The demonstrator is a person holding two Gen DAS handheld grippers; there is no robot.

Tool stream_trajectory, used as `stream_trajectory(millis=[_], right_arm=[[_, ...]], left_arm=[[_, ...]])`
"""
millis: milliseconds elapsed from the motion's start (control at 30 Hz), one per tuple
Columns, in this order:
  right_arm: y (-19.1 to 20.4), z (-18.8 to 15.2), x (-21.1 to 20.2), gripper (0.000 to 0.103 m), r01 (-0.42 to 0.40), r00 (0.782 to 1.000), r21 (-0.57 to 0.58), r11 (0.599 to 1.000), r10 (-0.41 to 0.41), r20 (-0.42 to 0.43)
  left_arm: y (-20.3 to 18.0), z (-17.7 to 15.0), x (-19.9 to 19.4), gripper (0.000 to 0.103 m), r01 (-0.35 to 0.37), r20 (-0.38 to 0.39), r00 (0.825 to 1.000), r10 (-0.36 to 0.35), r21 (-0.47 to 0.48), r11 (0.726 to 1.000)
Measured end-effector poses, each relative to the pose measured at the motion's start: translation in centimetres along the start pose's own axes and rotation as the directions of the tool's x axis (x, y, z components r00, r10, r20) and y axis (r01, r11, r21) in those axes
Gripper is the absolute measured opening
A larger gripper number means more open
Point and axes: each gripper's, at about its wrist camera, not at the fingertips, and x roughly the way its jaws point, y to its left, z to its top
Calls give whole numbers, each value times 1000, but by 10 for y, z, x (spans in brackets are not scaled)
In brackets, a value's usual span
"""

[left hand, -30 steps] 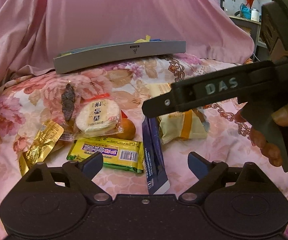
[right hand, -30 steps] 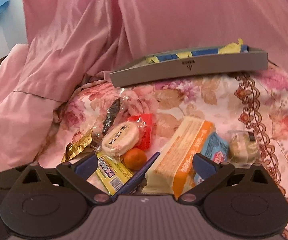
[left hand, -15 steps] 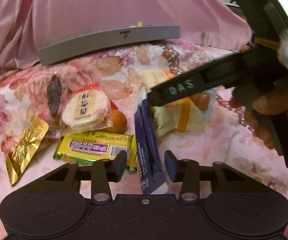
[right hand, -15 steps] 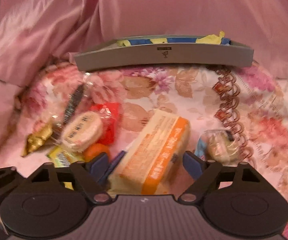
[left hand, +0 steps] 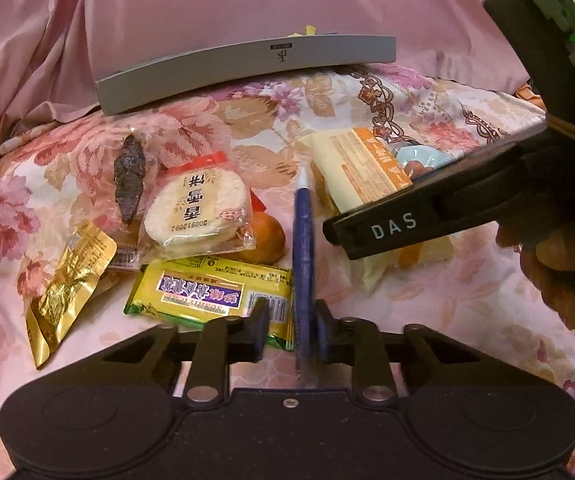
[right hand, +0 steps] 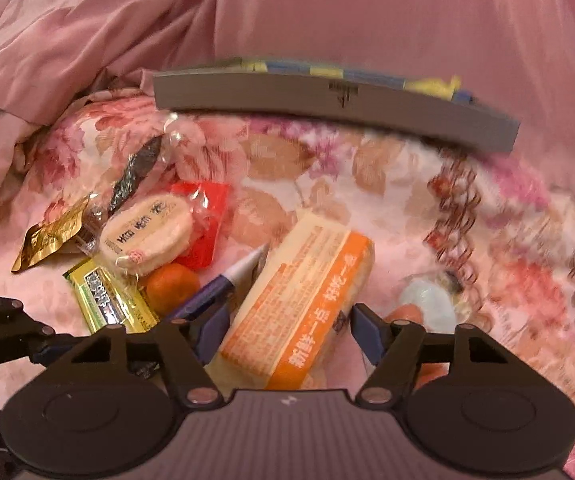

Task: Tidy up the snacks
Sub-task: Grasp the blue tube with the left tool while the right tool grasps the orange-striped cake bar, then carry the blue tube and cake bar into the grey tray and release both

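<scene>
On the floral bedspread (left hand: 467,304), the left gripper (left hand: 290,326) is closing its jaws on a blue snack stick (left hand: 302,240) lying beside a yellow packet (left hand: 211,292); rightward, the right gripper (right hand: 291,330) is closing around a cream-and-orange snack pack (right hand: 307,300), pads not visibly pressing it.

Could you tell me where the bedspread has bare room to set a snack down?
Free: the floral strip between the gray tray and the cream-and-orange packet, and the bedspread right of that packet. Crowded: the left cluster around the round rice cracker.
</scene>
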Motion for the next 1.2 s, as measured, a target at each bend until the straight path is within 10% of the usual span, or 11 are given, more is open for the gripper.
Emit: stream_trajectory(millis=[167,633,1200], right_arm=[[-16,-8,9,63,-76,995,112,991,82,-50],[-16,-36,-24,57,-205,971,-33,978,200,-129],[-3,-61,-10,82,-92,994,-51,994,95,46]], left_arm=[[3,-4,-4,10,22,-7,1000,-22,-28,999],[22,-23,-30,19,68,-66,995,-74,-82,994],[14,0,6,26,61,-74,995,-65,-60,996]])
